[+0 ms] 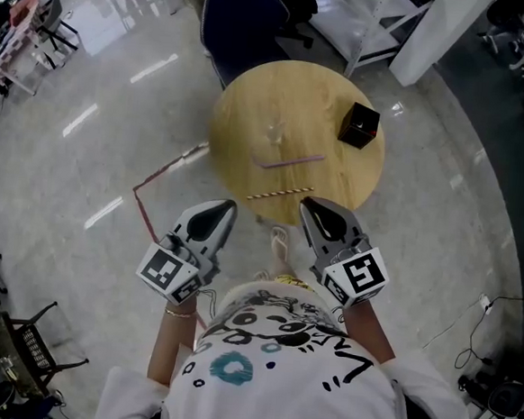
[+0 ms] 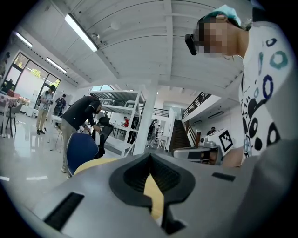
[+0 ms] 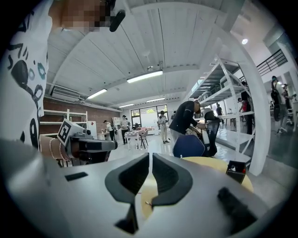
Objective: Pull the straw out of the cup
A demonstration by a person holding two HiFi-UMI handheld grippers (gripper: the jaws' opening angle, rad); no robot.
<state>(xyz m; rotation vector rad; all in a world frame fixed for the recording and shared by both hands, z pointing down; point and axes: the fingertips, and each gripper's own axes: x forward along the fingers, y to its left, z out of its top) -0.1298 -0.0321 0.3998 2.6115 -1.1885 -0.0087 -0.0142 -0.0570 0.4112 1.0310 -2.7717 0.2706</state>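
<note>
Glossy pale flooring surrounds a round wooden table (image 1: 251,113), seen from steeply above. On that table lie 2 straws, both flat on the wood: a purple straw (image 1: 288,161) near the table's middle, and a striped straw (image 1: 279,194) close to the table's near edge, roughly parallel to the purple one and apart from it. A faint glassy glint sits on the table just beyond the purple straw; whether it is the cup cannot be told. A black box (image 1: 359,126) stands towards the table's right side, well apart from both straws. A dark blue chair (image 1: 245,22) is tucked at the table's far edge, and a red line (image 1: 146,195) runs across the floor to the table's left.

Both grippers are held short of the table's near edge, over the floor and pointing at the table. The left gripper (image 1: 229,207) has its jaws pressed together at the tips, with nothing clamped between them. The right gripper (image 1: 308,203) has its jaws a thin slit apart and grasps nothing; the striped straw lies just ahead of it.
</note>
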